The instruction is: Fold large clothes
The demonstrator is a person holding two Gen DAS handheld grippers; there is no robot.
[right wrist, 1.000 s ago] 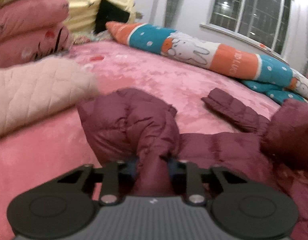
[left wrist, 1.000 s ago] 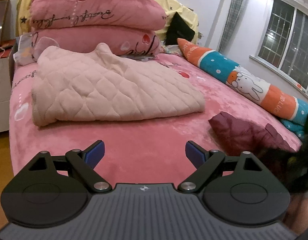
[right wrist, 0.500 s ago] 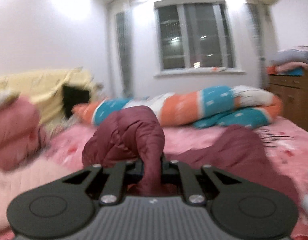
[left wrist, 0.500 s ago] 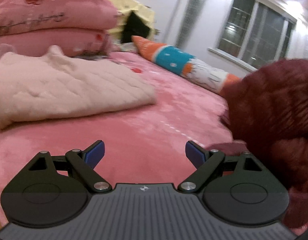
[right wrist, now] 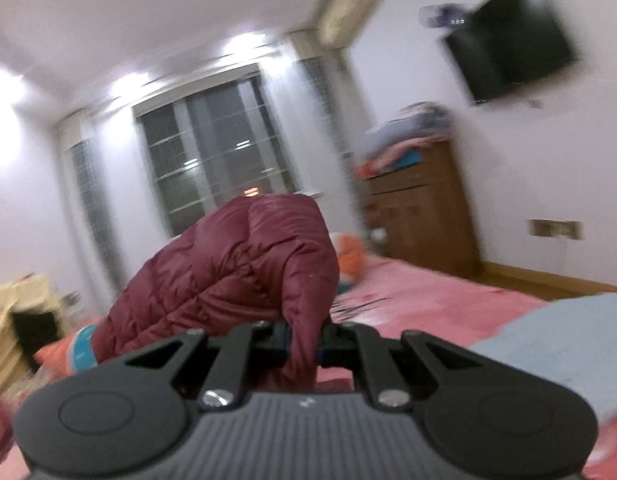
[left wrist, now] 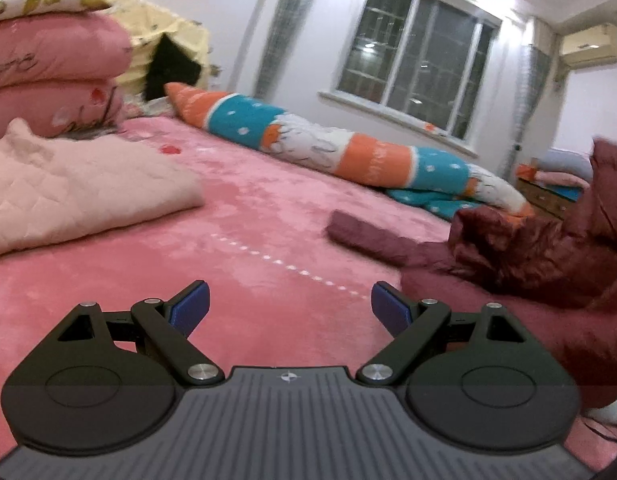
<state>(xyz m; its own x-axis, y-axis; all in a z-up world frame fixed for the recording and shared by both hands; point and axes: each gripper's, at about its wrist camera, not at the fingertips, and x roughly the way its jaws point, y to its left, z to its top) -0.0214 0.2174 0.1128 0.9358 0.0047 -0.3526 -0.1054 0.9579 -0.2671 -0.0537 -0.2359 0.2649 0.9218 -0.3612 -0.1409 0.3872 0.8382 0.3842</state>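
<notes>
A maroon puffer jacket [left wrist: 528, 256] lies crumpled on the pink bed [left wrist: 248, 232] at the right of the left wrist view, one sleeve [left wrist: 368, 236] stretched out flat. My left gripper [left wrist: 288, 306] is open and empty, just above the bed, left of the jacket. My right gripper [right wrist: 302, 344] is shut on a fold of the jacket [right wrist: 236, 276] and holds it lifted high, the fabric draping over the fingers.
A folded pale pink quilt [left wrist: 76, 184] lies at the left, stacked pink pillows [left wrist: 48, 68] behind it. A long orange and teal bolster [left wrist: 348, 156] runs along the far side. A wooden dresser [right wrist: 420, 208] and wall TV [right wrist: 508, 44] stand beyond; a light blue blanket [right wrist: 568, 340] lies at right.
My right gripper has lifted the jacket fold off the bed and swung to the right, toward the window and dresser. My left gripper has turned right, bringing the jacket into view.
</notes>
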